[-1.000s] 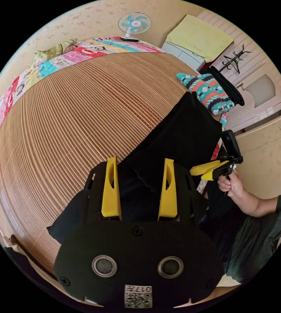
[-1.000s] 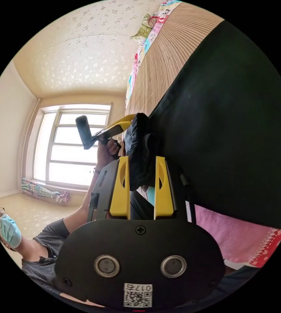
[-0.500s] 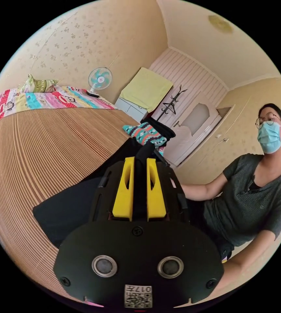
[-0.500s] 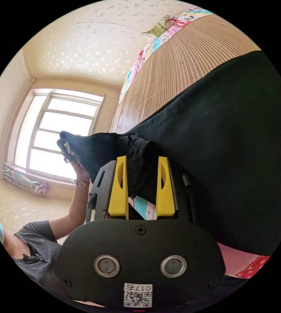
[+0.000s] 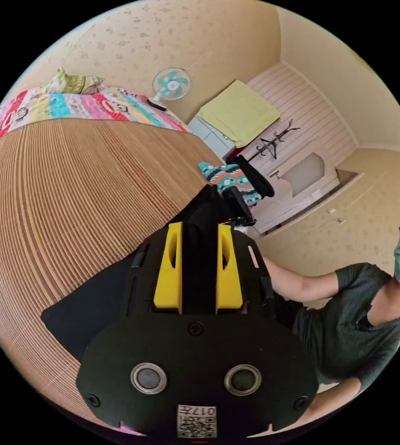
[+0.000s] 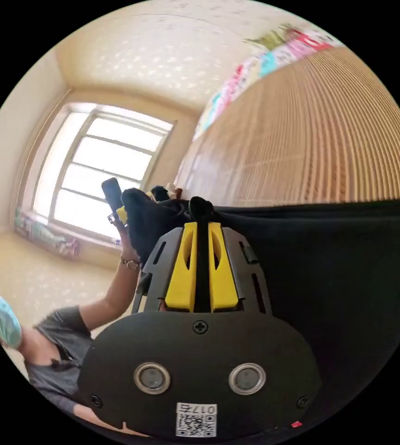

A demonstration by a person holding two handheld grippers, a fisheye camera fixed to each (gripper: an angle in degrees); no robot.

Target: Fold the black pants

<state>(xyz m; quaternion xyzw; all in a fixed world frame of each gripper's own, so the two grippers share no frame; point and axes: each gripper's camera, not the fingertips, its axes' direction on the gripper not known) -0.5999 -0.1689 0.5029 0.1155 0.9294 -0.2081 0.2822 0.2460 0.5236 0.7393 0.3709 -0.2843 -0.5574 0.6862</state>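
Two grippers are clamped on the black pants (image 5: 93, 306): your left gripper (image 5: 199, 241) pinches a bunched edge between its jaws, and your right gripper (image 6: 203, 241) bites a thin fold nearby. The rest of the pants lies on the slatted mat (image 5: 70, 194), so you likely hold one edge raised to carry it over for a fold.

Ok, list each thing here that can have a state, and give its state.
left claw: shut on the black pants.
right claw: shut on the black pants.
black pants: gripped at one edge by both claws, the rest spread on the ribbed mat.
fan: upright; whether it runs, cannot tell.
door: closed.
patterned cloth: folded on the mat's edge.
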